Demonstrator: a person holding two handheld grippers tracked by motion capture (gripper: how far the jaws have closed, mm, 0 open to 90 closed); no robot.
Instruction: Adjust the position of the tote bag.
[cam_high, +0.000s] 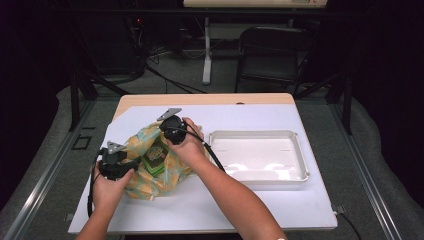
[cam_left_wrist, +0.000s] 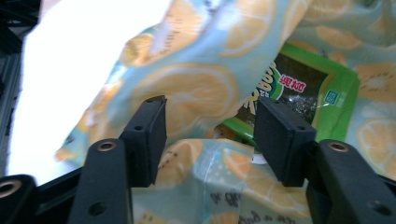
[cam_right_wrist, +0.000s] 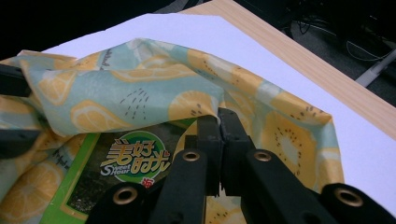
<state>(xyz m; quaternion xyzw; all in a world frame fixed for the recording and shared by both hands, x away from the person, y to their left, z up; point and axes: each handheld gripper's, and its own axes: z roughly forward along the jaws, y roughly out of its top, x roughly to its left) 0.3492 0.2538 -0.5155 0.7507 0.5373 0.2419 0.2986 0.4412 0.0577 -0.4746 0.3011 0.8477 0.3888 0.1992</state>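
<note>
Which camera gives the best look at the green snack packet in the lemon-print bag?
The right gripper view: the green snack packet shows its logo large and sharp. The left gripper view catches a corner between cloth folds; the high view shows it small.

Green packet (cam_right_wrist: 93, 172), round green badge: yellow Chinese characters above the Latin words "Sweet Hour".
Green packet, below the badge: a small red mark, cut off at the gripper, not legible.
Green packet, left gripper view (cam_left_wrist: 322, 98): red Chinese characters on white, beside part of a green-and-white badge; a small teal square sign further right, too small to read.
Lemon-print bag (cam_left_wrist: 233, 196): dark handwritten-style lettering, seen upside down, not legible.
Lemon-print bag, right gripper view (cam_right_wrist: 140, 88): short dark lettering along the top fold, not legible.
</note>
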